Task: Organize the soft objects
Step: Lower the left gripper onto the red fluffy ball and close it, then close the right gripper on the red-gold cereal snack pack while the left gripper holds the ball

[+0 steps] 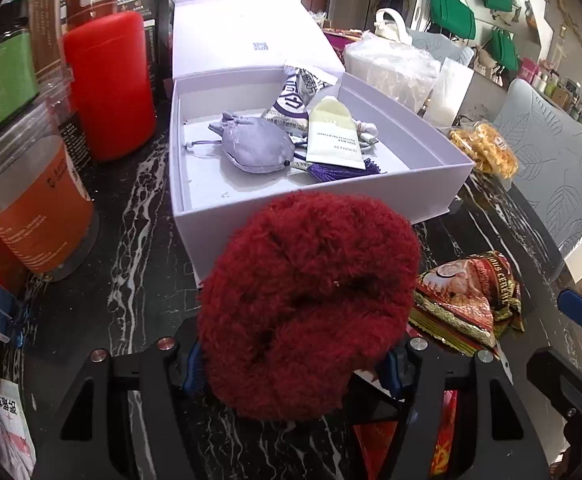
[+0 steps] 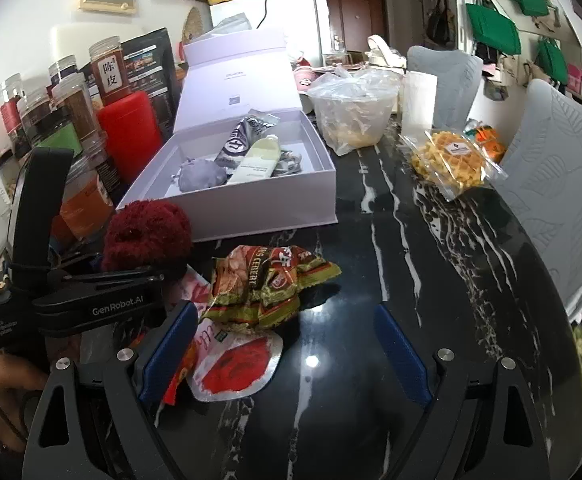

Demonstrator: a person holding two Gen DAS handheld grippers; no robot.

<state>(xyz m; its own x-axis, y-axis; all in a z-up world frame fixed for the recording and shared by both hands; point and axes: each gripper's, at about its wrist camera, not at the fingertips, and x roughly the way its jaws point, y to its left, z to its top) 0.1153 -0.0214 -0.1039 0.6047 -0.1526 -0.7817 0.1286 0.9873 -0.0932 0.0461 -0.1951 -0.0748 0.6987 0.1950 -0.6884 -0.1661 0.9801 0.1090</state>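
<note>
1. Clearly the left gripper point(image 1: 291, 364) is pinching the fluffy dark-red plush point(image 1: 307, 300), its blue pads point(image 1: 193, 368) pressing into both sides of it.
2. The plush is hanging just before the white box point(image 1: 195, 216), where a grey pouch point(image 1: 251, 144) and a tube point(image 1: 337, 136) are already lying.
3. The carrying step seems to be underway; next, the plush is needing a lift over the near wall.
4. The right gripper point(image 2: 287, 344) is standing spread and holding nothing, above the dark table point(image 2: 411, 240) near a snack packet point(image 2: 267, 280).

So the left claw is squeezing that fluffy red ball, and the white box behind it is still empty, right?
Not quite: the white box is not empty. The left wrist view shows a grey pouch, a pale tube and a snack packet in it. The left gripper does squeeze the fluffy red ball.
</note>
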